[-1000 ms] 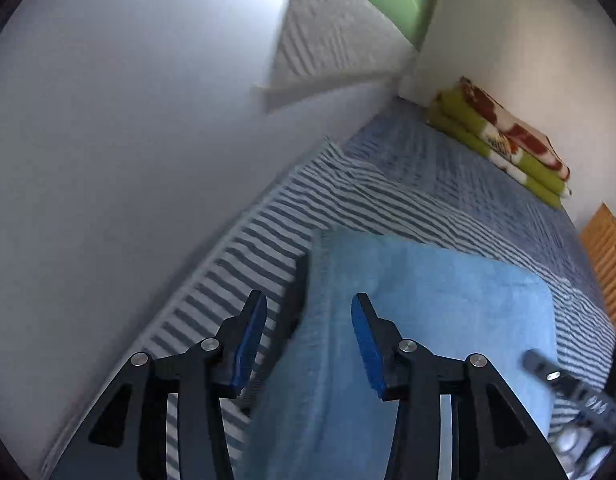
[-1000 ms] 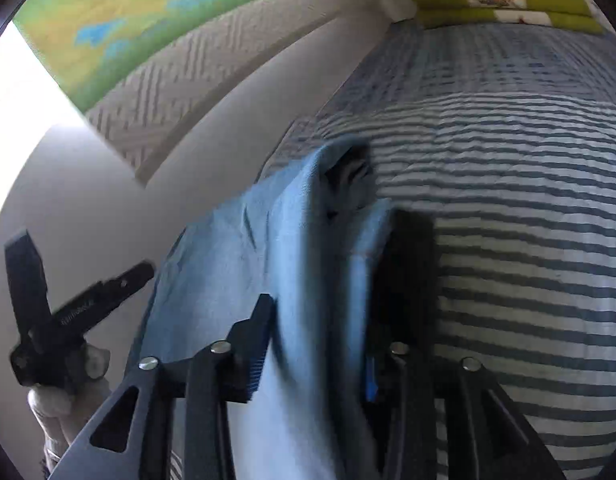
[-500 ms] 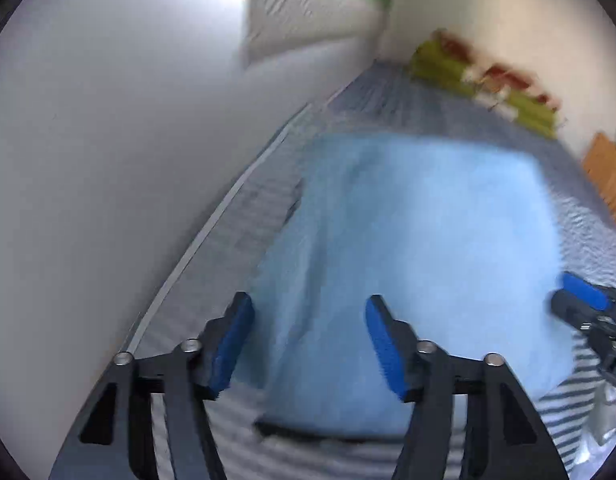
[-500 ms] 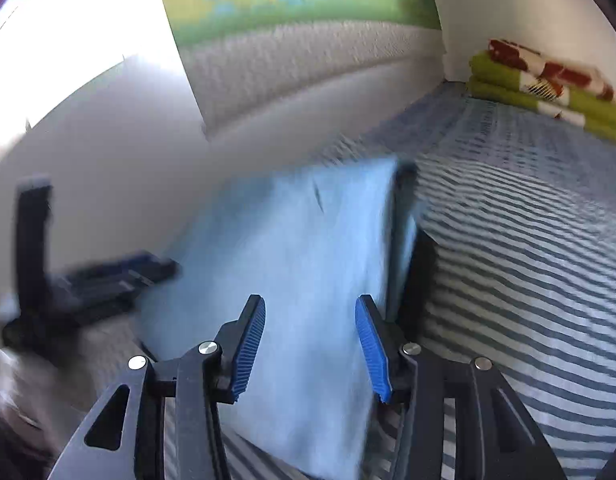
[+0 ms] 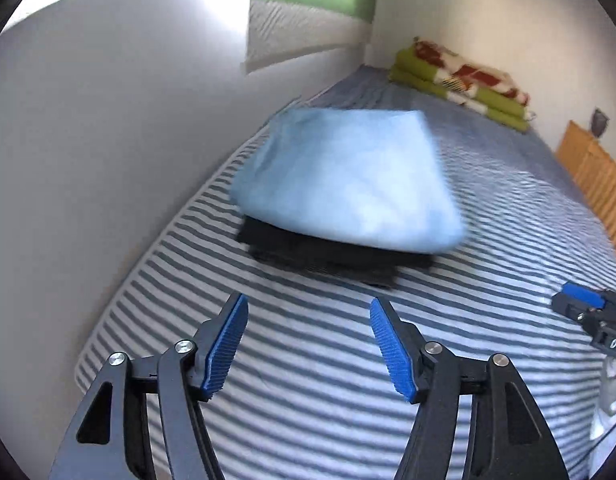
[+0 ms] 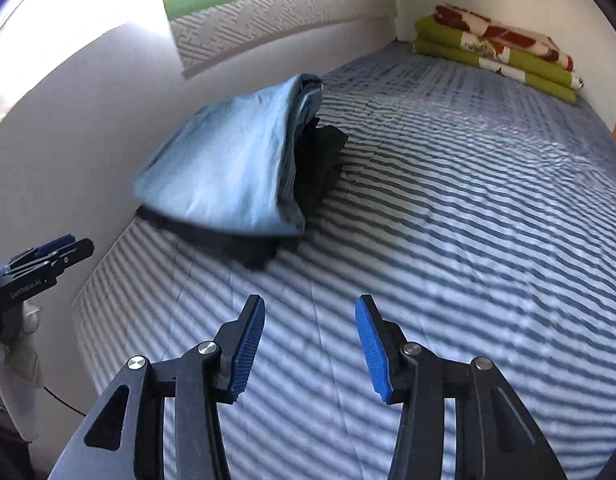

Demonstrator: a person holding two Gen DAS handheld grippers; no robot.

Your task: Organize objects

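Your folded light-blue garment (image 5: 348, 184) lies on top of a folded black garment (image 5: 332, 256), the pair stacked on the striped bed (image 5: 308, 360) close to the white wall (image 5: 87, 140). Both tongs are clear of it: the left tongs (image 5: 305, 344) have nothing between the blue pads and are opening wider over bare bedding, while the right tongs (image 6: 310, 346) stand moderately apart, also empty, with the stack ahead and to their left. The placing looks done, so the step in hand seems to be backing off and finding the next item. Pull away smoothly and keep the pads above the bedspread so they do not snag the fabric or nudge the stack. From the right wrist view the blue garment's open side shows loose layers and the black one pokes out beyond it, so if you want a neat pile, square those edges with a light push from the side rather than a pinch. A folded green, red and white blanket (image 6: 496, 56) lies at the far end of the bed against the wall; you need not disturb it.
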